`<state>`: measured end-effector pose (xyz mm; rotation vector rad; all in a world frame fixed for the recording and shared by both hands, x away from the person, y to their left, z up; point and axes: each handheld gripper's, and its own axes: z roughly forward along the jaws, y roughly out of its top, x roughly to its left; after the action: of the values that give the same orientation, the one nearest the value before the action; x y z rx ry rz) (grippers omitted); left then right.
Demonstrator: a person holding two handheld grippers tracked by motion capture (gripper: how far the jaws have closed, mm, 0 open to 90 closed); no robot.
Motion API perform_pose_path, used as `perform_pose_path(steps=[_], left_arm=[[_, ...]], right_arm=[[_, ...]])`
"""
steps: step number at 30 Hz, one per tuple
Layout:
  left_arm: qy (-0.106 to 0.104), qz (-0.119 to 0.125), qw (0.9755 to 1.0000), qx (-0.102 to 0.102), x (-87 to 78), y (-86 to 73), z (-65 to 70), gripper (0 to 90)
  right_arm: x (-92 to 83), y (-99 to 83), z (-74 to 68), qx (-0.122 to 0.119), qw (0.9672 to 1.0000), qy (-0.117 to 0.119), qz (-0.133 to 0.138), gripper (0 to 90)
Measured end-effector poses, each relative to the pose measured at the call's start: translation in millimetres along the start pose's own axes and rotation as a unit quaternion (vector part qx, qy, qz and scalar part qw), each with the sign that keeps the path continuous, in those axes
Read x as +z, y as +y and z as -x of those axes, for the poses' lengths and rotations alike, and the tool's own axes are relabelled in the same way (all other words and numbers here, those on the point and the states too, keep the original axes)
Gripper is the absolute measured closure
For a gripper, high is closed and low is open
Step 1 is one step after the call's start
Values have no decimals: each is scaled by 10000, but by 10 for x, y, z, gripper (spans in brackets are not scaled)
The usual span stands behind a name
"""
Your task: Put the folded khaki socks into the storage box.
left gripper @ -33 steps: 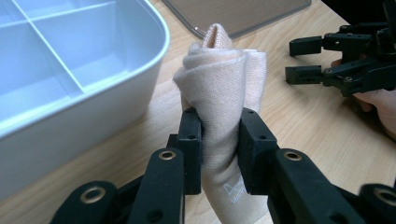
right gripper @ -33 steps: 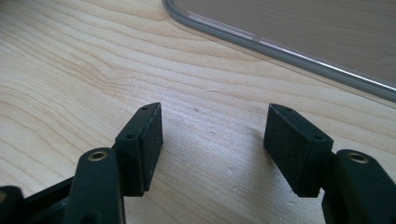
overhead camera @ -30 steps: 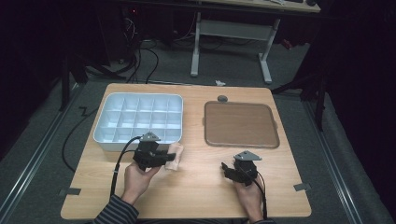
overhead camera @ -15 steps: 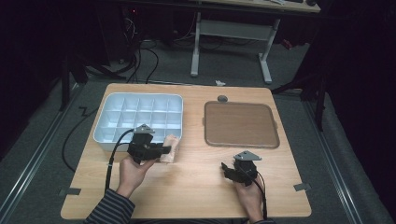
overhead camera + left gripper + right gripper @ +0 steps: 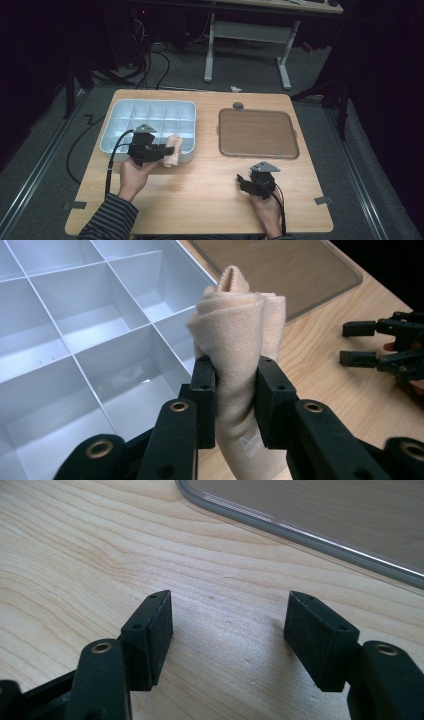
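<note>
A rolled beige sock [image 5: 240,335] is pinched between the pads of my left gripper [image 5: 234,400], which is shut on it. In the high view that left gripper [image 5: 161,151] holds the sock [image 5: 171,150] over the front right corner of the white compartment tray [image 5: 116,111]. The tray's empty cells [image 5: 100,335] lie below and to the left in the left gripper view. My right gripper [image 5: 243,182] rests low over the wooden table near the front, jaws open with nothing between them [image 5: 230,630].
A brown flat lid or tray [image 5: 257,132] lies at the back right of the table; its clear rim [image 5: 300,532] passes just beyond my right gripper. A small grey knob [image 5: 238,105] sits behind it. The table's front edge [image 5: 200,231] is close to both hands.
My left gripper has carried the sock up and away from me, from the bare table in front of the tray to over the tray's front right corner. The right gripper has stayed put.
</note>
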<state>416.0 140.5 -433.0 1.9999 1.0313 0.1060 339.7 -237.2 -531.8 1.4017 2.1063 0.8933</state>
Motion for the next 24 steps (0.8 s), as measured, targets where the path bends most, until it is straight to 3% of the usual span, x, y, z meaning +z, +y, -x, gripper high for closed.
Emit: perform_pose_path(steps=[24], left_arm=[[238,187,9993,-205,-161,115,-314,733]], right_arm=[[1,0,-1,-4,10000,-2,2,362]])
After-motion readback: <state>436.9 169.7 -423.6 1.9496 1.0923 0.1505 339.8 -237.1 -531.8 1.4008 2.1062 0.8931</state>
